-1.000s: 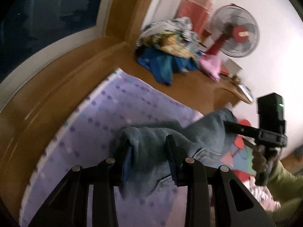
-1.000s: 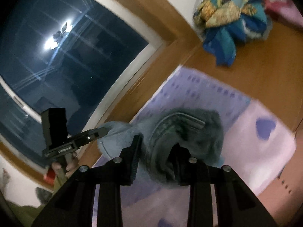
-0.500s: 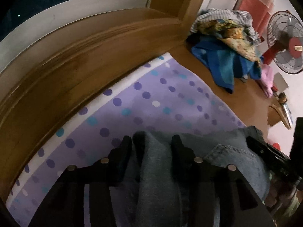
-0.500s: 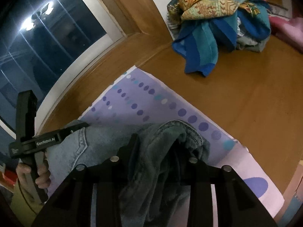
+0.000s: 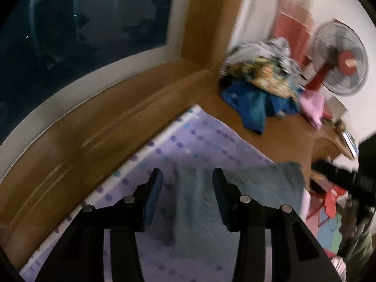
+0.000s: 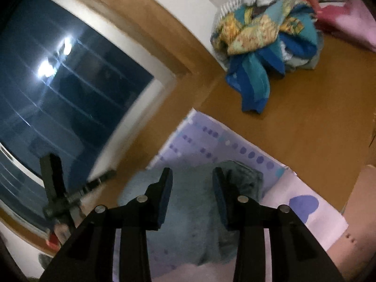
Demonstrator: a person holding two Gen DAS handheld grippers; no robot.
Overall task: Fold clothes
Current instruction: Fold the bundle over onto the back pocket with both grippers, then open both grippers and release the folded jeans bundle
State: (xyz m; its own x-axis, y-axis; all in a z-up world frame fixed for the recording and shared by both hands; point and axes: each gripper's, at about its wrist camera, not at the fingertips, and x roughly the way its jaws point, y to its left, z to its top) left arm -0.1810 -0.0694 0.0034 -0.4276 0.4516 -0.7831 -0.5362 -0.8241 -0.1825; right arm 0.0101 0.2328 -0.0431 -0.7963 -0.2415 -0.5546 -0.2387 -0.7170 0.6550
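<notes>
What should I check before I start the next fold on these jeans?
1. Left gripper open and off the cloth: ok.
2. Right gripper open, holding nothing: ok.
3. Jeans lying on the purple dotted mat: ok.
4. Jeans folded flat with even edges: cannot tell, frames blurred.
5. Pile of unfolded clothes apart from the mat: ok.

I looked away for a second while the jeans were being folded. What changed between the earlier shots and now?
Both grippers let go: the left gripper and the right gripper, each shut on the jeans earlier, now stand open above them. The jeans lie on the dotted purple mat. The clothes pile and the fan stayed put.
</notes>
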